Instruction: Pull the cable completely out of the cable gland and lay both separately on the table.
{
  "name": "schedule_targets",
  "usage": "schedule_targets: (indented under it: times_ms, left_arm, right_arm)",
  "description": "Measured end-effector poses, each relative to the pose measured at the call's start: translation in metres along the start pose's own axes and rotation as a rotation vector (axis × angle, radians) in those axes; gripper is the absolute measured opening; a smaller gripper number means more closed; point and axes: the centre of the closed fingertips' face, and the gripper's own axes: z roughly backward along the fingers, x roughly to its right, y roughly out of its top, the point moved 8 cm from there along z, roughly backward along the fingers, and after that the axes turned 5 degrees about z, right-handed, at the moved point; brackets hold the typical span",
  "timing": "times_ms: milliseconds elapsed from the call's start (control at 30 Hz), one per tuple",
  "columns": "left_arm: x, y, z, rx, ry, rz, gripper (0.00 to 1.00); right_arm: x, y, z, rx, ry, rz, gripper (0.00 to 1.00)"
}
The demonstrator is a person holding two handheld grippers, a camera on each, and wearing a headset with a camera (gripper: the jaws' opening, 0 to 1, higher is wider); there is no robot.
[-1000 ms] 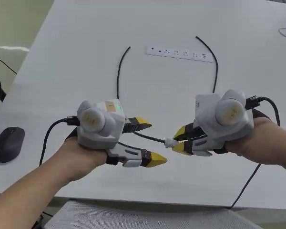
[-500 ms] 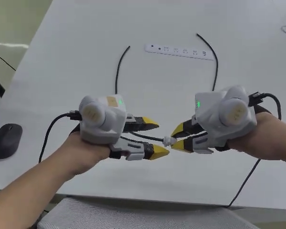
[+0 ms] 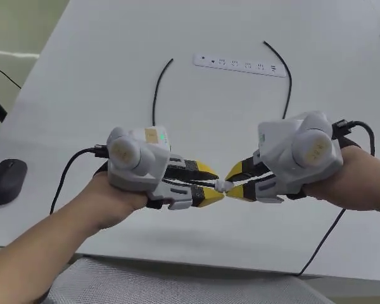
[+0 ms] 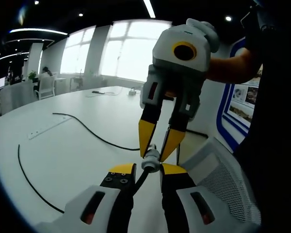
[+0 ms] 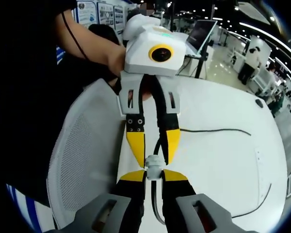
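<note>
White desk (image 3: 114, 38) with a grey mesh chair (image 3: 177, 282) tucked at its near edge. Both grippers are held up over the near edge, tips facing each other. The left gripper (image 3: 210, 183) has its jaws slightly apart, straddling the cable (image 4: 141, 177), with a gap still visible beside it. The right gripper (image 3: 234, 182) is clamped on the white cable gland (image 3: 221, 185), yellow tips touching it on both sides. The gland sits between the two sets of tips, above the desk, with the cable still through it: it runs from the gland back between the left jaws, and in the right gripper view a stretch also runs back between the right jaws. White power strip (image 3: 240, 65) toward the far edge. Dark mouse (image 3: 6, 180) at the left edge. One loose black cable (image 3: 156, 95) lies curved left of the strip, a second loose cable (image 3: 287, 76) at the strip's right end.
</note>
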Motion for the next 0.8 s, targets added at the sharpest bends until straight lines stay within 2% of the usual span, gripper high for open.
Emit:
schedule_targets:
  times_ms: [267,333,433,667,800]
  left_arm:
    - [0.0026,0.0002,-0.0016,-0.011,-0.002,-0.015,0.16]
    - [0.0020,0.0003,-0.0008,-0.017,0.009,-0.022,0.16]
    - [0.0007,0.0007,0.0020,-0.018,0.015,-0.015,0.15]
    - [0.0006,0.0003,0.0056,-0.033,0.008,0.007,0.15]
    - [0.0005,0.0031,0.0084,-0.030,-0.003,0.008,0.15]
  right_arm:
    - [-0.0005,-0.0018,-0.0009,0.006,-0.001,0.074,0.07]
    - [-0.0005,-0.0010,-0.0019,0.005,-0.019,0.117,0.07]
    - [-0.0017,0.0004,-0.0028,0.019,-0.040,0.136,0.07]
    - [-0.0027,0.0003,-0.0042,0.056,-0.047,0.085,0.08]
    - [-0.0009,-0.0017,-0.0006,0.112,-0.032,-0.025,0.08]
